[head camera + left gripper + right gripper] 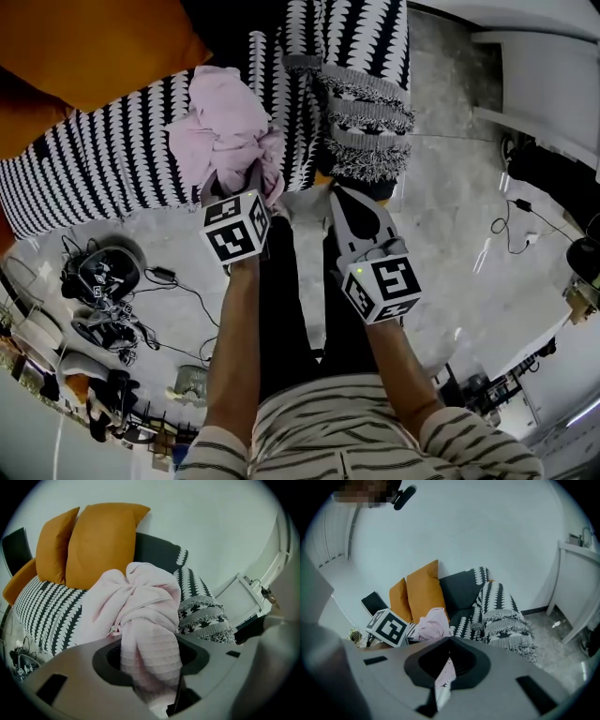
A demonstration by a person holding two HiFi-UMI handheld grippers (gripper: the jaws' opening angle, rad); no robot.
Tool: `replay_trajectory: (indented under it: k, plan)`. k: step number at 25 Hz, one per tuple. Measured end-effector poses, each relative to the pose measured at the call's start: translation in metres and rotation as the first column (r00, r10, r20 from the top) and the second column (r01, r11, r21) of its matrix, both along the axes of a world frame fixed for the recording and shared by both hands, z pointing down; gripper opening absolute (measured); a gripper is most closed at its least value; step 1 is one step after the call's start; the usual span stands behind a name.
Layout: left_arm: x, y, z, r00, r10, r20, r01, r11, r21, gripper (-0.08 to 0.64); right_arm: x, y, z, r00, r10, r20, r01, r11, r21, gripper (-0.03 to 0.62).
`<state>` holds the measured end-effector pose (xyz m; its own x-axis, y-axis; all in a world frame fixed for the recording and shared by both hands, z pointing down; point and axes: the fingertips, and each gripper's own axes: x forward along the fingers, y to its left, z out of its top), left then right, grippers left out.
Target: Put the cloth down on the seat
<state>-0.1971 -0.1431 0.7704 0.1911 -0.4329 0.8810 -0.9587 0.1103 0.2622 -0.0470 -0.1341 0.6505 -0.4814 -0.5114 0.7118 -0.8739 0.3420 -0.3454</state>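
While the left gripper (248, 178) was clamped on its lower fold, I logged the pink cloth (225, 127) bunched over the patterned seat (94, 178), near its front edge, at 11 o'clock from me. At 3 o'clock of it, the right gripper (339, 197) had its jaws together, with only a pale sliver between them that I could not identify. Risk, as I judged it: let go this near the edge, the bundle could slide to the floor (450, 206), or a fold could snag in the jaws.

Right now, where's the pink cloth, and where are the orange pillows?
pink cloth (145, 597), left gripper view, on its bunched middle fold.
orange pillows (101, 541), left gripper view, on the front of the bigger one.
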Motion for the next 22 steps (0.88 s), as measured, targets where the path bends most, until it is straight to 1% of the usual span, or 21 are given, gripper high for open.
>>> replay_trajectory:
  k: [6, 10, 14, 18, 22]
  plan:
    - [0.0, -0.003, 0.019, 1.0, 0.011, -0.005, -0.011, 0.999, -0.034, 0.225, -0.002, -0.001, 0.005, 1.0, -0.006, -0.003, 0.006, 1.0, -0.005, 0.014]
    - [0.007, -0.011, 0.02, 1.0, 0.014, 0.004, -0.014, 0.999, -0.038, 0.225, 0.005, -0.007, 0.004, 1.0, -0.002, -0.005, 0.002, 1.0, -0.004, 0.014]
    - [0.003, -0.011, 0.025, 1.0, 0.021, 0.008, -0.02, 0.999, -0.046, 0.225, 0.0, -0.004, 0.007, 1.0, -0.001, -0.004, 0.001, 1.0, -0.007, 0.014]
    - [0.006, -0.013, 0.028, 0.999, 0.042, 0.004, -0.042, 0.998, -0.054, 0.227, 0.0, -0.004, 0.006, 1.0, -0.005, 0.017, 0.005, 1.0, -0.008, 0.014]
    - [0.009, -0.021, 0.028, 0.998, 0.055, -0.008, -0.055, 0.997, -0.061, 0.23, 0.003, -0.012, 0.004, 1.0, -0.004, 0.011, 0.004, 1.0, -0.003, 0.014]
